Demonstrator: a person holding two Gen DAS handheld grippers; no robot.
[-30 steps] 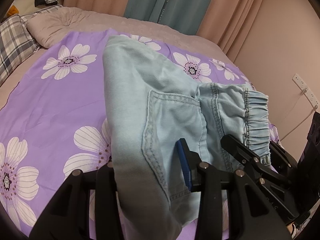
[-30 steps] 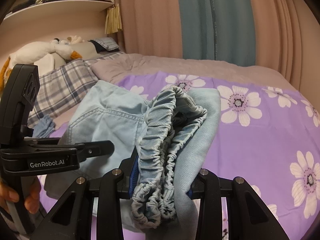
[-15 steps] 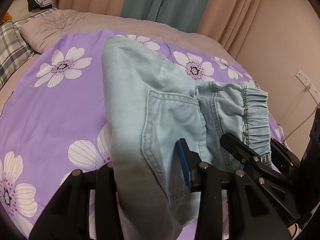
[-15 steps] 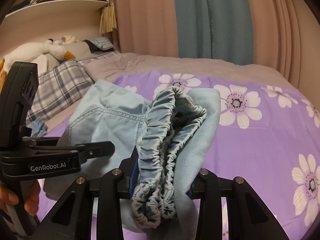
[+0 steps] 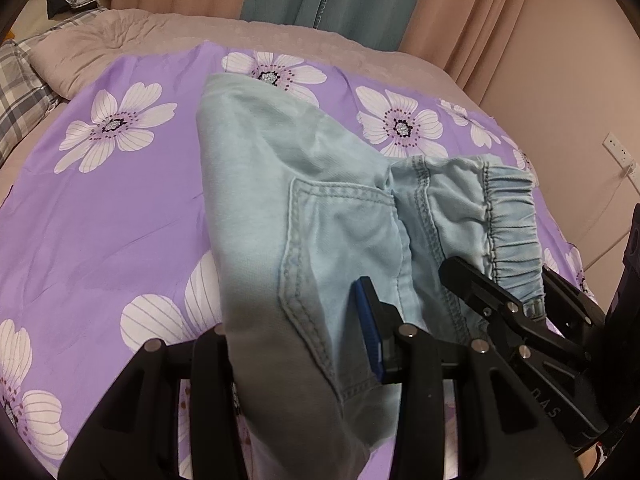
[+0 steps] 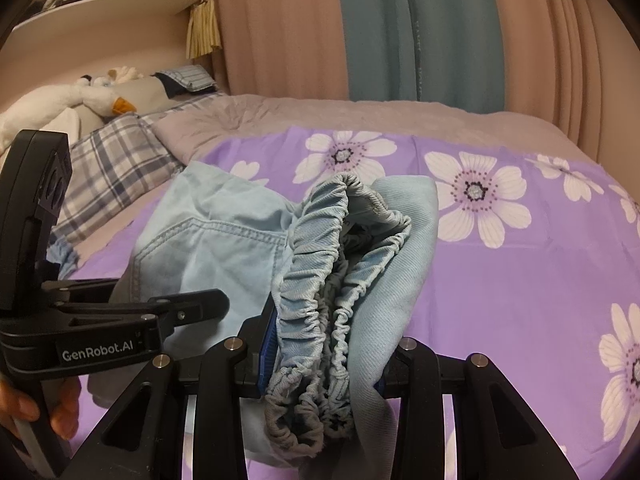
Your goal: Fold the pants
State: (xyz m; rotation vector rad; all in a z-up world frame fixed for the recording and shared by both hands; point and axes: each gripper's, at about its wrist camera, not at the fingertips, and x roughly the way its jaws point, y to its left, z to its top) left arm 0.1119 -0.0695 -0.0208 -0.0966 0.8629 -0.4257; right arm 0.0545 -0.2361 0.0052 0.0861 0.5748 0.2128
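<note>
A bed fills the room, spread with a purple sheet (image 6: 500, 280) printed with white flowers over a mauve quilt (image 5: 132, 40). Pink curtains (image 6: 272, 28) flank a teal curtain (image 6: 416, 28) at 12 o'clock. Plaid pillows (image 6: 112, 156) and a plush goose (image 6: 48, 108) lie at 10 o'clock beneath a curved shelf (image 6: 108, 8). A wall socket (image 5: 618, 152) sits at 3 o'clock.

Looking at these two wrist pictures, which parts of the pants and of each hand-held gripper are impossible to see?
- Left wrist view: the left hand-held gripper has its left pad covered by the pants.
- Right wrist view: the right hand-held gripper has its right pad buried behind the bunched waistband.
- Both views: the leg ends; folded fabric hides them.
</note>
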